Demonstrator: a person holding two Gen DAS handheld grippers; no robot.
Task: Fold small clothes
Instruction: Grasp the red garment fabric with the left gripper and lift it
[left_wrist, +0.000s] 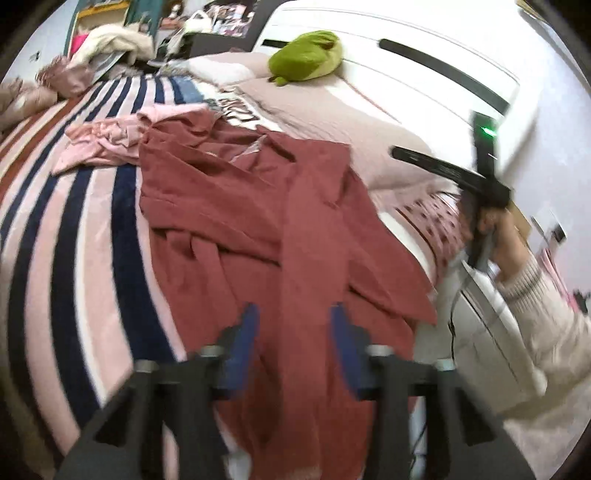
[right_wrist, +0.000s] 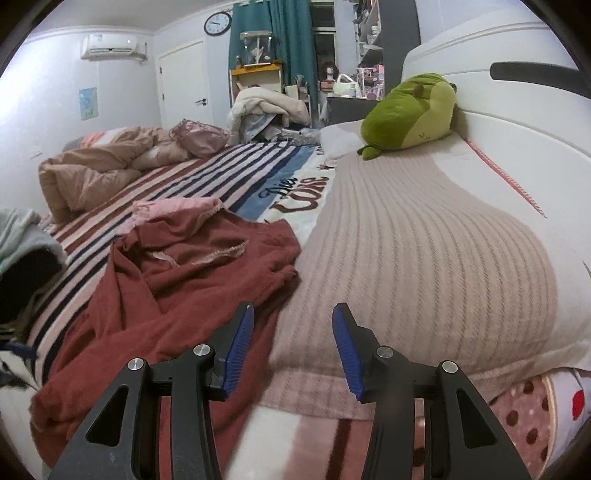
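Note:
A dark red garment lies rumpled and spread on the striped blanket of a bed. One long band of it runs toward me and passes between my left gripper's blue pads. The pads stand apart, and the picture is too blurred to show any pressing. A small pink garment lies bunched at the red one's far edge. In the right wrist view my right gripper is open and holds nothing. It hovers where the red garment meets a beige knit blanket. The pink garment peeks out behind.
A green plush toy leans on the white headboard. A crumpled tan duvet lies at the bed's far left. Furniture and piled laundry stand beyond the bed. A person's hand and cream sleeve are at the right of the left wrist view.

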